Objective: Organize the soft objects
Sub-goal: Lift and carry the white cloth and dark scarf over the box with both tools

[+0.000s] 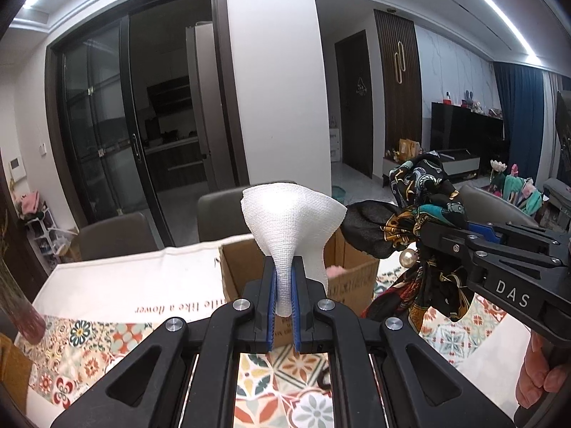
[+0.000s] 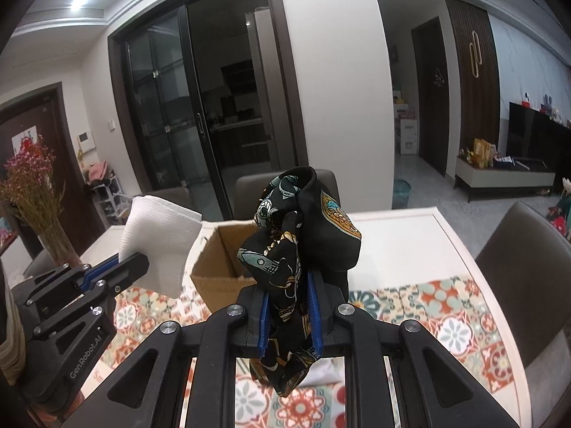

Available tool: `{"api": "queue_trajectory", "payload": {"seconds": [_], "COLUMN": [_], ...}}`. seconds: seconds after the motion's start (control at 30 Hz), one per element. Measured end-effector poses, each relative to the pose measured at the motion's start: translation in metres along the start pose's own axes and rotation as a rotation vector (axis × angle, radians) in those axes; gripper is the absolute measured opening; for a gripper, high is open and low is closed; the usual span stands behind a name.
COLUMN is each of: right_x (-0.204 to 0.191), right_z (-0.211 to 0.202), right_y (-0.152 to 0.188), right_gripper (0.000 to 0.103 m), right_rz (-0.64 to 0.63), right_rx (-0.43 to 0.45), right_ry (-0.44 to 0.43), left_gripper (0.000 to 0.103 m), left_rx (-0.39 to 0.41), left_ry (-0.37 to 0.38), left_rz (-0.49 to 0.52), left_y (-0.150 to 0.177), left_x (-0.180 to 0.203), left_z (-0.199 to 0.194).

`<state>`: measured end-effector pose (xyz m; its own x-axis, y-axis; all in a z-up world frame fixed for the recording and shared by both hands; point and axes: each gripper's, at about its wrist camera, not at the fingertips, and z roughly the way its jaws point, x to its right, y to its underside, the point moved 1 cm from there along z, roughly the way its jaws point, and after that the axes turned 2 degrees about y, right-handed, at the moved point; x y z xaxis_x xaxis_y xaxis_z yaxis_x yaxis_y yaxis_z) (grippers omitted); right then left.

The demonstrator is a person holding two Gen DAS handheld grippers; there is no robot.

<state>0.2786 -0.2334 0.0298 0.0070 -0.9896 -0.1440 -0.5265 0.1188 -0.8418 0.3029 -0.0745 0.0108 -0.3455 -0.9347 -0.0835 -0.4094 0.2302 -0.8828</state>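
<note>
My left gripper is shut on a white gauze cloth that fans out above its blue pads. The same white cloth and left gripper show at the left of the right wrist view. My right gripper is shut on a black patterned scarf with teal and gold print. That scarf, with a pearl bead, hangs from the right gripper at the right of the left wrist view. Both are held above the table, near an open cardboard box.
The table carries a tile-patterned cloth and a white cloth with lettering. A vase of dried flowers stands at the left edge. Brown chairs surround the table. Something pink lies in the box.
</note>
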Motion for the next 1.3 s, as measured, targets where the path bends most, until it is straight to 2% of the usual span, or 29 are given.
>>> {"api": "queue_trajectory", "payload": {"seconds": [0.4, 0.77, 1.03, 1.3], "right_x": [-0.007, -0.017, -0.009, -0.004], "right_z": [0.018, 0.053, 0.093, 0.143], "right_y": [-0.038, -0.069, -0.073, -0.067], "right_gripper": [0.019, 0.019, 0.019, 0.019], "right_rz": [-0.028, -0.069, -0.073, -0.057], "right_rx": [0.079, 0.106, 0.062, -0.031], "right_ry": [-0.022, -0.038, -0.05, -0.083], "left_gripper": [0.009, 0.009, 0.009, 0.009], "left_rx": [0.04, 0.02, -0.038, -0.125], "left_ry": [-0.019, -0.027, -0.017, -0.01], "left_rz": [-0.02, -0.032, -0.055, -0.066], "left_y": [-0.032, -0.043, -0.043, -0.027], "left_x": [-0.013, -0.026, -0.043, -0.045], "left_z": [0.025, 0.059, 0.101, 0.144]}}
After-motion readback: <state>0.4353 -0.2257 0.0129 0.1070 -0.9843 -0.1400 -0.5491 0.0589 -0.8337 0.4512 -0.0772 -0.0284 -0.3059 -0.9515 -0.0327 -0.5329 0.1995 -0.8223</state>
